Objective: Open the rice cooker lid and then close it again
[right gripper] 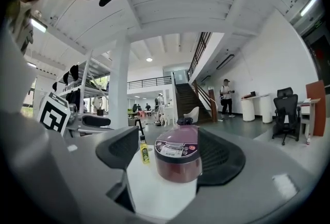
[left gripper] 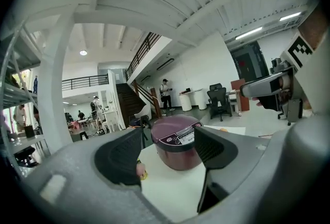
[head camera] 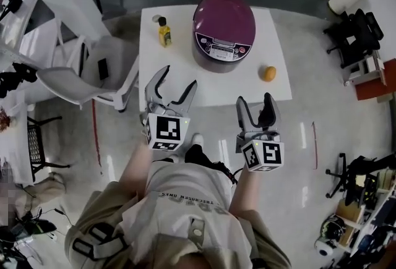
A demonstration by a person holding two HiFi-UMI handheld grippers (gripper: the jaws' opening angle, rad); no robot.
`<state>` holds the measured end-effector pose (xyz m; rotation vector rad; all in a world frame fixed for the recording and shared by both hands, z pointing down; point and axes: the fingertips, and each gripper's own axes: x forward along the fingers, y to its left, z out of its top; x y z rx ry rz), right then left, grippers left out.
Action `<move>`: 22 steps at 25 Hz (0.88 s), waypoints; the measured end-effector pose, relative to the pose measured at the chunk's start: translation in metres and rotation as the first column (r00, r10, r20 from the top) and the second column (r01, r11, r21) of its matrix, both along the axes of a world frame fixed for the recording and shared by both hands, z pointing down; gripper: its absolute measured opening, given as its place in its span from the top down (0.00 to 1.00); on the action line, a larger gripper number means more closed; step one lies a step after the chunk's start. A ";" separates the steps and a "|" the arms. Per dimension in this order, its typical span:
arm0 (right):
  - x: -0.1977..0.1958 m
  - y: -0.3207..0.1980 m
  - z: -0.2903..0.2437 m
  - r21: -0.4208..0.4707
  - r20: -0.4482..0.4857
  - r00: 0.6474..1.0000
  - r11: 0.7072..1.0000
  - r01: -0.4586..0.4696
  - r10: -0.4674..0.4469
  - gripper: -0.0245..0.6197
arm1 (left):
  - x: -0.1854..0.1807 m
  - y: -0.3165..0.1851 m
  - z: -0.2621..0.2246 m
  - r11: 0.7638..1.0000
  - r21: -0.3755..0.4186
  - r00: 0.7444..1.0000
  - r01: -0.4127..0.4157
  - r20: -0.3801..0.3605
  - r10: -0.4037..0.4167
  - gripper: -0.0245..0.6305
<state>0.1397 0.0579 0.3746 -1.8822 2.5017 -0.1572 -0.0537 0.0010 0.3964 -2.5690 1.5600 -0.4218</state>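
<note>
Person's torso (head camera: 185, 212) in a pale shirt filled the bottom of the head view, standing on glossy floor (head camera: 309, 113) short of the table (head camera: 179, 20).

Left tongs (head camera: 179, 76): held out ahead of the body, tips over the near edge of the table. Jaws stood wide apart, nothing between them. Its own view showed only bare tabletop and the distant cooker in the gap.

Right tongs (head camera: 255, 99): held lower in the frame, tips just at the near table edge. Jaws likewise wide, empty. Cooker framed between them, well off.

Each carried a marker cube (head camera: 167, 130) at the rear, close to the person's chest.

Rice cooker (head camera: 223, 29): purple, round, lid down and closed. It sat at the far side of the white table, right of centre, control panel facing the person. Neither tongs touched it; both were well apart from it.

Small yellow bottle (head camera: 164, 31) stood upright to the cooker's left, apart from it. Orange fruit (head camera: 268, 73) lay near the table's right front corner, alone.

White chair (head camera: 86, 76) stood against the table's left side. Black office chairs (head camera: 356, 33) stood at far right.

The gripper views showed a large white hall beyond the table, with a staircase (right gripper: 198, 97) and a few people standing far back.
</note>
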 end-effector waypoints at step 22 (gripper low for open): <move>0.032 -0.100 0.015 -0.044 -0.019 0.967 0.967 0.252 -0.253 0.42 | 0.043 -0.062 0.015 0.989 -0.020 0.988 0.145 0.059 -0.144 0.44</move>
